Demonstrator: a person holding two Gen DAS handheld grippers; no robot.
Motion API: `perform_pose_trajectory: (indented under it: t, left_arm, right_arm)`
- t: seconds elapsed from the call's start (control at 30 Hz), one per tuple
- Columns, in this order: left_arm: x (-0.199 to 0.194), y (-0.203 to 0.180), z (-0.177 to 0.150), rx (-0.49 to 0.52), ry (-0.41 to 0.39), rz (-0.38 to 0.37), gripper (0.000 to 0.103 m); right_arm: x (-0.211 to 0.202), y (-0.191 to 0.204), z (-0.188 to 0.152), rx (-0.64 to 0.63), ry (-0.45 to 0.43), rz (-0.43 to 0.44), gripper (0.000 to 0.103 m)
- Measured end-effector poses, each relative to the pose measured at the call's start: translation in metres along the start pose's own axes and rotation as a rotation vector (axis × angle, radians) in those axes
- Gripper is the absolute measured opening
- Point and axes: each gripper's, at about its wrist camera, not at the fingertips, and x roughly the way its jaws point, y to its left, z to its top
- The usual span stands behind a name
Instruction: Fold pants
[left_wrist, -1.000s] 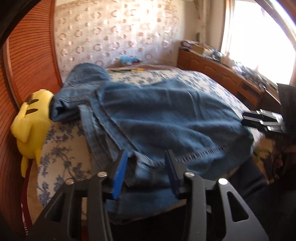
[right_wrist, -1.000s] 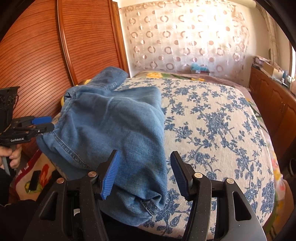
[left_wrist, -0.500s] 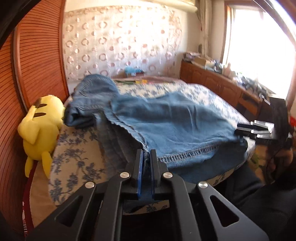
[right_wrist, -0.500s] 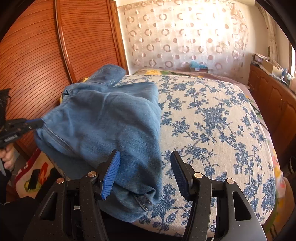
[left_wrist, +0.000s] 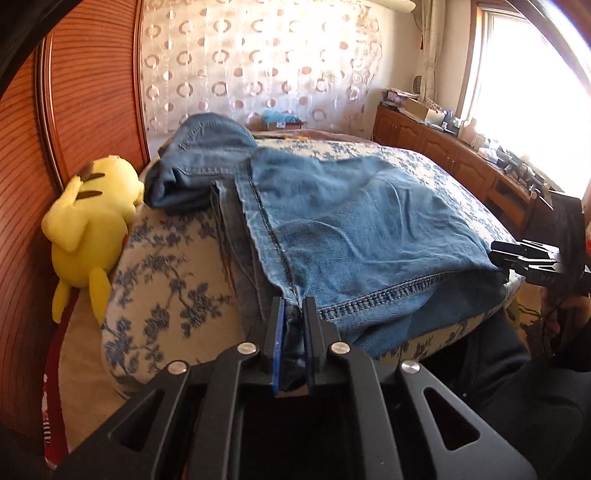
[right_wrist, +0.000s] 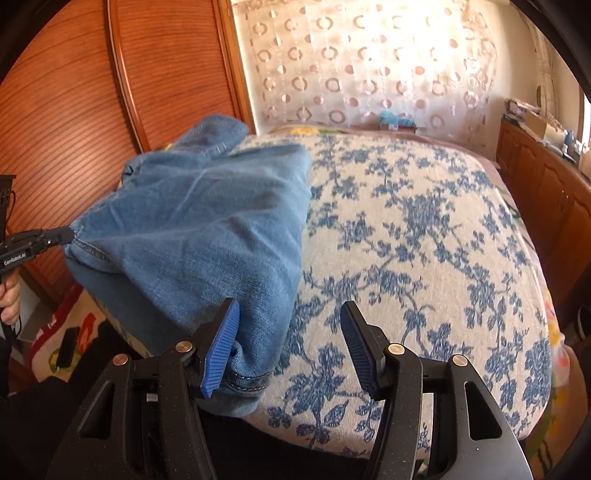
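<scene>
Here, a corner of the jeans (left_wrist: 362, 236) is pinched in the closed left gripper (left_wrist: 293, 314) at the near edge of the bed (right_wrist: 424, 236).

The hem seam is clamped between its blue pads (left_wrist: 277, 339). The right gripper (right_wrist: 290, 343) is held open, one pad touching the other hem corner, nothing squeezed. The jeans are spread over the bed's near left corner, the waistband bunched toward the far edge. A yellow plush toy (left_wrist: 92, 214) is wedged between bed and wooden wardrobe (left_wrist: 74, 96).
</scene>
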Motion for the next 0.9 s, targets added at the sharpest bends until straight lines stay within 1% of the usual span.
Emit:
perform_pose_trajectory:
  t: [0.07,0.1,0.13,0.23,0.37,0.4,0.47,0.5,0.57,0.63,0.77,0.83,0.9]
  left_arm:
    - [0.002,0.001,0.001,-0.008,0.005,0.009,0.02]
    - [0.002,0.002,0.002,-0.013,0.003,0.021,0.027]
    - [0.002,0.004,0.003,-0.019,-0.003,0.031,0.031]
    - [0.001,0.007,0.004,-0.023,-0.014,0.032,0.039]
    - [0.001,0.01,0.005,-0.031,-0.022,0.036,0.042]
    - [0.001,0.011,0.005,-0.03,-0.02,0.039,0.046]
    - [0.003,0.013,0.004,-0.034,-0.019,0.039,0.056]
    - [0.003,0.014,0.004,-0.039,-0.023,0.034,0.066]
    - [0.002,0.016,0.004,-0.049,-0.026,0.024,0.066]
    - [0.003,0.018,0.005,-0.054,-0.028,0.037,0.066]
    - [0.003,0.017,0.007,-0.067,-0.044,0.037,0.066]
    - [0.003,0.016,0.007,-0.062,-0.047,0.044,0.066]
    - [0.004,0.015,0.008,-0.061,-0.048,0.044,0.066]
  right_arm:
    - [0.0,-0.004,-0.002,0.006,0.009,0.0,0.058]
    - [0.0,-0.005,-0.003,0.008,0.01,-0.001,0.058]
    - [-0.001,-0.006,-0.003,0.012,0.01,-0.003,0.058]
    - [-0.004,-0.003,0.006,0.006,-0.002,-0.007,0.058]
    - [-0.004,0.012,0.024,-0.023,-0.037,0.019,0.058]
    - [-0.002,0.017,0.027,-0.033,-0.038,0.025,0.058]
    - [0.003,0.026,0.027,-0.056,-0.029,0.037,0.058]
    - [0.006,0.029,0.026,-0.065,-0.024,0.038,0.058]
    - [0.015,0.035,0.023,-0.086,0.001,0.019,0.058]
    - [0.023,0.033,0.02,-0.09,0.024,0.002,0.058]
    - [0.032,0.026,0.009,-0.052,0.06,0.024,0.058]
    - [0.031,0.025,0.004,-0.03,0.062,0.037,0.058]
    - [0.029,0.027,-0.001,-0.034,0.066,0.043,0.059]
